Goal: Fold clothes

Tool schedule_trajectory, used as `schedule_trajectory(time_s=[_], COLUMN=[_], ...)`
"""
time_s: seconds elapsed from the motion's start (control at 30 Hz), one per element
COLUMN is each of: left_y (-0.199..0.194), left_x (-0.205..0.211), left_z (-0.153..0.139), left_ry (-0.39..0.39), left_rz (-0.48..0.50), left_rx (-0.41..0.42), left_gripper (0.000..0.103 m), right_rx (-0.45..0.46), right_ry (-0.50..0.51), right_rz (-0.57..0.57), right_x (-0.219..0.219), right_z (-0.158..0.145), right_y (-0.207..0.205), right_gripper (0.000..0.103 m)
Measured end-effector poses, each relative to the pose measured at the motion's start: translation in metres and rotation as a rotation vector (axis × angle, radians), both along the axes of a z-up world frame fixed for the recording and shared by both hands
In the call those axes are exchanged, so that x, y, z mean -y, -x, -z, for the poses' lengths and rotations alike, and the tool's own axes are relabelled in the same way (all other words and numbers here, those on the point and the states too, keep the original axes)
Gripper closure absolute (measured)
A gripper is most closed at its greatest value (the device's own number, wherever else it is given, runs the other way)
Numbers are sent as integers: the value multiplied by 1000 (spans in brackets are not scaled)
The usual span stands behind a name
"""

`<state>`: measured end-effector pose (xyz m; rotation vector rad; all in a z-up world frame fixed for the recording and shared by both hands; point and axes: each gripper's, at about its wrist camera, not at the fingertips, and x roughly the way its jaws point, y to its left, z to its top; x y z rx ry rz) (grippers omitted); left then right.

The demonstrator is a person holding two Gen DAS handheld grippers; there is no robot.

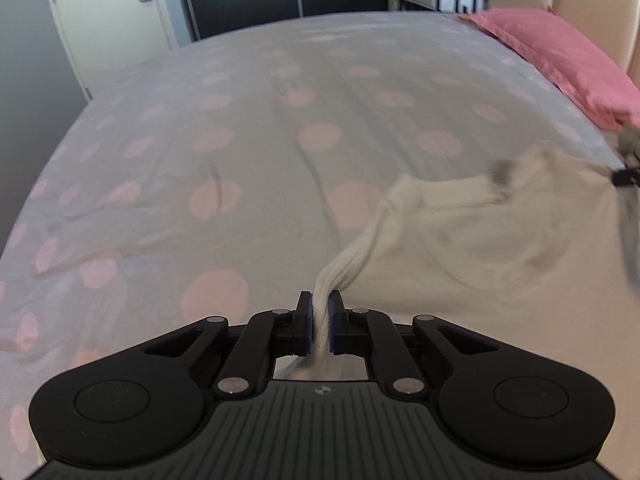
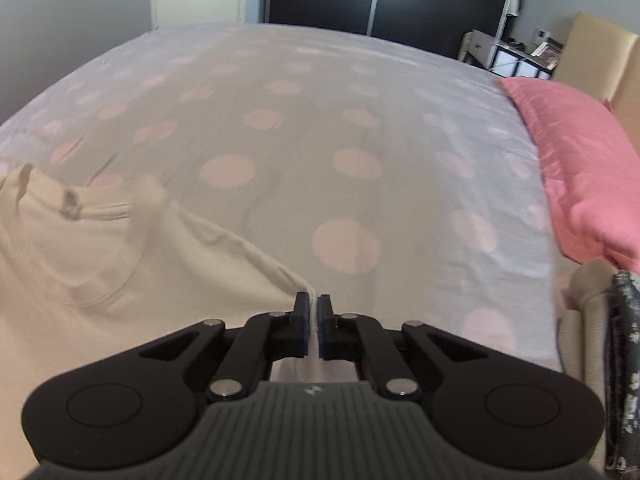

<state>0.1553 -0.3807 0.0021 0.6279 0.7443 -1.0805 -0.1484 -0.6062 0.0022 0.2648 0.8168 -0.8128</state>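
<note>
Two grippers stretch a cream shirt (image 2: 100,264) above a bed (image 1: 240,140) with a pink-dotted cover. The left gripper (image 1: 320,320) has its fingers clamped on a bunched fold of the shirt; the right gripper (image 2: 313,322) pinches a thin edge of it, fingers nearly together. A pink pillow (image 2: 580,168) lies at the bed's right end, apart from the shirt.

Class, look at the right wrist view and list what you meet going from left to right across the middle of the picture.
Cream T-shirt → right gripper pinching its edge → polka-dot bedspread → pink pillow.
</note>
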Motion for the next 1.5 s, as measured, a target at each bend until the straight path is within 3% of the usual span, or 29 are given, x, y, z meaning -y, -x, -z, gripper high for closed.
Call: schedule_trajectory(time_s=[0.13,0.23,0.57,0.7,0.77,0.83,0.87,1.0,1.3,1.5], left_y=[2,5,3,-3,-7,-14,-17,-31,-42,-8], left_x=[29,53,90,92,91,82,77,50,-73,-142], left_z=[-12,-6,72,89,88,76,69,39,-4,-4], left_ry=[30,12,-116,-146,-153,-124,-106,-50,-71,-98], left_rz=[-17,-14,-6,-42,-67,-86,-96,-147,-229,-180], left_rx=[47,85,96,103,101,87,78,82,56,-16], left_gripper=[98,98,97,87,83,81,80,63,59,56], right_rx=[0,-18,-109,-135,-127,-109,-95,-22,51,34], right_ry=[33,48,-16,-50,-53,-44,-41,-31,-107,-190], right_rz=[38,56,78,102,118,134,142,189,245,246], right_x=[9,16,38,42,42,41,41,33,-28,-94], right_z=[-8,-6,62,78,77,70,66,42,7,1], right_y=[-1,-6,-24,-26,-23,-20,-16,7,79,122], right_gripper=[99,99,99,97,86,70,68,68,67,67])
